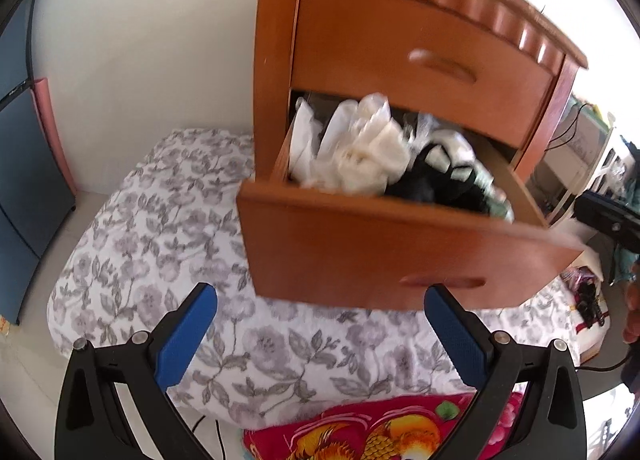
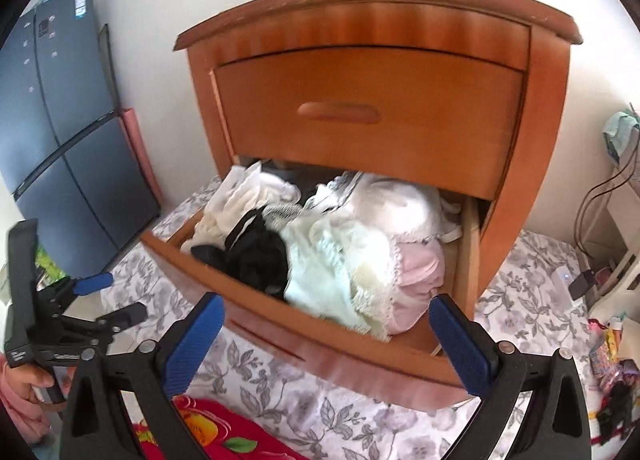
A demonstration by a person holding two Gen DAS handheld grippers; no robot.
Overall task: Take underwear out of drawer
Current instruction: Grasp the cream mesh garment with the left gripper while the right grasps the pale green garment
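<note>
A wooden nightstand (image 2: pixel 520 119) stands on the bed with its lower drawer (image 1: pixel 380 252) (image 2: pixel 320 336) pulled out. The drawer is stuffed with underwear (image 2: pixel 340 256): white pieces (image 1: pixel 360 155), a black piece (image 2: pixel 256 256) (image 1: pixel 432 183), a pale green piece and a pink piece (image 2: pixel 420 272). My left gripper (image 1: pixel 320 300) is open and empty, in front of the drawer front. Below the drawer's front edge, my right gripper (image 2: pixel 326 308) is also open and empty. The left gripper (image 2: pixel 108 296) shows at the left of the right wrist view, held by a hand (image 2: pixel 28 384).
The upper drawer (image 2: pixel 368 115) is closed. A grey floral bedsheet (image 1: pixel 160 227) covers the bed, with a red patterned blanket (image 1: pixel 360 432) near me. A dark blue fridge (image 2: pixel 60 119) stands at the left. Cables and clutter (image 2: pixel 600 219) sit at the right.
</note>
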